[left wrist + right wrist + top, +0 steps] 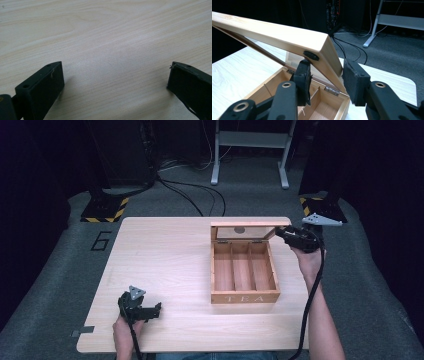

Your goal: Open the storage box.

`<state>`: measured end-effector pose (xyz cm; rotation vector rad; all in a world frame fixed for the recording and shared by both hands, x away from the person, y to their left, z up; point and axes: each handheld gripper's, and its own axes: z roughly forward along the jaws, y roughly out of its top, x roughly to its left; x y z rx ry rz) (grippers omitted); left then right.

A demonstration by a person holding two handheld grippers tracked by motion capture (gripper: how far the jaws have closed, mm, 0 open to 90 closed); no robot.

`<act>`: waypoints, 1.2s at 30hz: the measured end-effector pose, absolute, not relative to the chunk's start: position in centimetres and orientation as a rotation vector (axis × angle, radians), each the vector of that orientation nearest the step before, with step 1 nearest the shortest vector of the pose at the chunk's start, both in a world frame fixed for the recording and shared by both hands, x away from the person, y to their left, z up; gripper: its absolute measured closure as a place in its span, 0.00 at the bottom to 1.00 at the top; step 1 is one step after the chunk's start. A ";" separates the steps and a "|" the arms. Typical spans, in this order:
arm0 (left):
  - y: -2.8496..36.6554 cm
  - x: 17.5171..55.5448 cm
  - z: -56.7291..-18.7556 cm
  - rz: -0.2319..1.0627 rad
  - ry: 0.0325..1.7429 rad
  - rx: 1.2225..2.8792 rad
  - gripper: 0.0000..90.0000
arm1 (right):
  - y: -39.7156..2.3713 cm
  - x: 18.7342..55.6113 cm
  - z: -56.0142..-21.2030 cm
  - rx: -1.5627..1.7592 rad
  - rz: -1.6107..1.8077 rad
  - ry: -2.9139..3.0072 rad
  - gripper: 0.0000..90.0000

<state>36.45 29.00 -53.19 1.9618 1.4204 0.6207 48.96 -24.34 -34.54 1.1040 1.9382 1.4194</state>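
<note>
The right gripper (325,80) clamps the raised lid (287,37) of the wooden tea box (244,297) at the table's (165,265) centre-right. The left gripper (115,80) rests wide open and empty, near left.

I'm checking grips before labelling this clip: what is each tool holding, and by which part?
The right tool clamps the tea box's raised lid by its side frame near the free corner. The left tool is open over the table, holding nothing.

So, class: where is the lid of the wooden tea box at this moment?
In the high view, the lid stands raised at the far edge of the tea box, right of the table's centre; the right gripper clamps its right-hand edge.
</note>
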 end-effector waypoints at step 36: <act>29.0 36.4 -53.2 0.623 1.418 1.958 0.00 | -24.4 48.9 -34.6 1.105 1.427 1.938 0.65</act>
